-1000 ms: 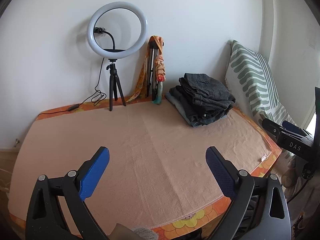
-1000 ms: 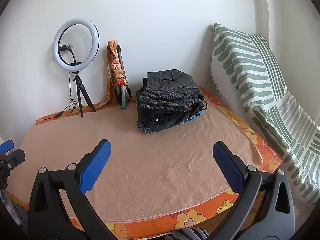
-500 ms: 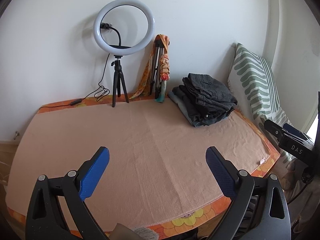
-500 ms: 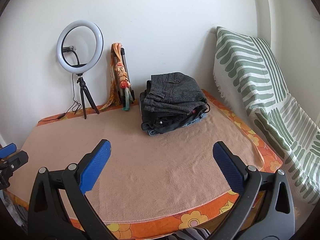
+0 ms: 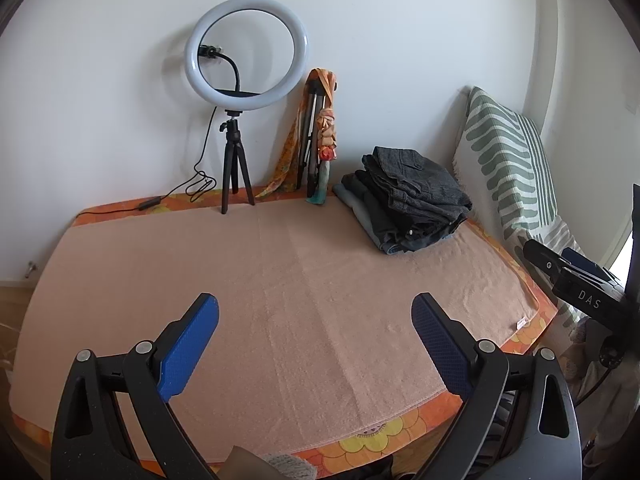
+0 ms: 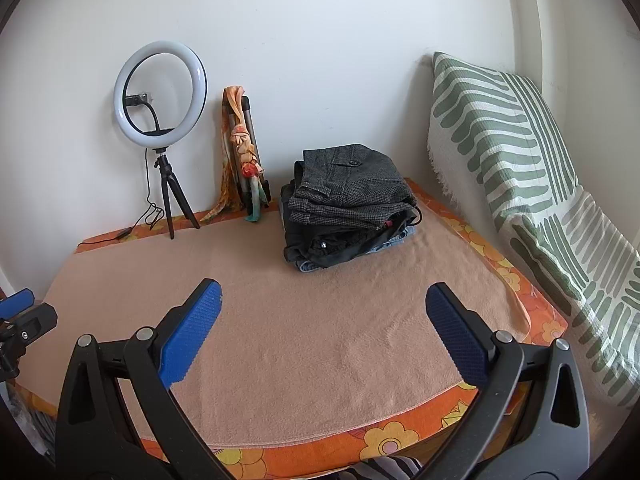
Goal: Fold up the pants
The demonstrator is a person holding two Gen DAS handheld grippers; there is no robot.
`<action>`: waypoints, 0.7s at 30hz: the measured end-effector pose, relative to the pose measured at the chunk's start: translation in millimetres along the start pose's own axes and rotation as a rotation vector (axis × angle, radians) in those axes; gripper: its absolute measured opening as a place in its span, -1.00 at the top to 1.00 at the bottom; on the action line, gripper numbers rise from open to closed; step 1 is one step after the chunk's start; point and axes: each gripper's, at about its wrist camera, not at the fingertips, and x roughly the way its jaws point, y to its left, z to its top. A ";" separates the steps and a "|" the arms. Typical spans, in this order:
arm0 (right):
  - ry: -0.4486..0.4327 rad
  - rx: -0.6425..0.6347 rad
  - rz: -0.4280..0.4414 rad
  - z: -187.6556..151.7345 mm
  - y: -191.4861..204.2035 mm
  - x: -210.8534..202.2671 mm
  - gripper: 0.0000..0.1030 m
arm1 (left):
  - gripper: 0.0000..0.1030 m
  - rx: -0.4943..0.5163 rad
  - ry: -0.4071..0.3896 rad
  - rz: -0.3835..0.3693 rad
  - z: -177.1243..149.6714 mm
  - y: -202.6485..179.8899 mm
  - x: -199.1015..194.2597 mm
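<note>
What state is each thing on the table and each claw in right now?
Left claw: open, empty, above the towel.
Right claw: open, empty.
Stack of pants: folded, piled at the back of the towel.
Towel: spread flat over the flowered cloth.
Ring light: lit, upright on its tripod.
Folded tripod: leaning on the wall, scarf draped over it.

Peach towel (image 6: 320, 340) over an orange cloth (image 6: 400, 436) with yellow flowers; stacked pants (image 6: 348, 204) in grey check, black and pale blue denim; white cushion (image 6: 520, 168) with green stripes; blue-padded black grippers.
</note>
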 end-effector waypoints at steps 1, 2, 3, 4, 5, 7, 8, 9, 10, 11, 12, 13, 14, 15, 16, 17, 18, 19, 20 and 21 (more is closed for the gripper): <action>-0.001 0.000 -0.001 -0.1 0.0 -0.1 -1.00 | -0.88 0.001 0.001 -0.002 0.1 -0.3 0.1; -0.001 -0.001 -0.002 -0.1 -0.1 0.0 -1.00 | -0.88 0.001 0.000 -0.003 0.2 -0.4 0.3; -0.001 0.000 -0.001 -0.2 -0.3 0.0 -1.00 | -0.88 0.002 0.000 -0.002 0.2 -0.6 0.2; 0.000 0.000 -0.001 -0.2 -0.4 0.0 -1.00 | -0.88 0.002 0.001 -0.004 0.2 -0.4 0.3; 0.000 0.000 0.000 -0.3 -0.5 0.0 -1.00 | -0.88 0.003 0.002 -0.005 0.2 -0.8 0.6; -0.001 0.000 -0.001 -0.4 -0.6 0.1 -1.00 | -0.88 0.004 0.004 -0.006 0.4 -1.4 0.8; 0.000 0.001 -0.001 -0.4 -0.8 0.2 -1.00 | -0.88 0.004 0.004 -0.007 0.5 -1.4 1.0; 0.000 0.001 0.001 -0.5 -0.9 0.1 -1.00 | -0.88 0.005 0.005 -0.007 0.6 -1.4 1.0; -0.001 0.002 0.001 -0.4 -0.9 0.2 -1.00 | -0.88 0.004 0.004 -0.006 0.2 -1.6 0.7; -0.001 0.002 0.000 -0.4 -0.8 0.3 -1.00 | -0.88 0.003 0.003 -0.005 0.2 -1.4 0.8; -0.001 0.001 0.000 -0.5 -0.9 0.3 -1.00 | -0.88 0.002 0.004 -0.007 0.3 -1.3 0.9; -0.002 0.001 -0.001 -0.4 -1.0 0.4 -1.00 | -0.88 0.001 0.004 -0.007 0.2 -1.4 0.8; -0.001 0.001 0.000 -0.4 -1.1 0.7 -1.00 | -0.88 0.001 0.005 -0.008 0.3 -1.2 1.1; 0.000 0.001 0.000 -0.5 -1.1 0.6 -1.00 | -0.88 0.000 0.005 -0.007 0.4 -1.4 1.1; -0.001 0.002 0.001 -0.5 -1.1 0.5 -1.00 | -0.88 0.000 0.004 -0.006 0.3 -1.3 1.0; -0.001 0.002 0.000 -0.5 -1.0 0.6 -1.00 | -0.88 0.000 0.005 -0.006 0.5 -1.2 1.1; 0.000 0.001 0.001 -0.5 -1.0 0.7 -1.00 | -0.88 -0.001 0.005 -0.006 0.6 -0.7 1.5; 0.001 0.001 0.001 -0.5 -1.0 0.6 -1.00 | -0.88 -0.001 0.005 -0.007 0.3 -0.5 1.5; 0.002 0.000 0.001 -0.4 -0.5 1.4 -1.00 | -0.88 -0.003 0.006 -0.007 0.4 -0.2 1.8; 0.003 -0.002 0.001 -0.2 0.2 1.7 -1.00 | -0.88 -0.003 0.006 -0.007 0.4 -0.2 1.7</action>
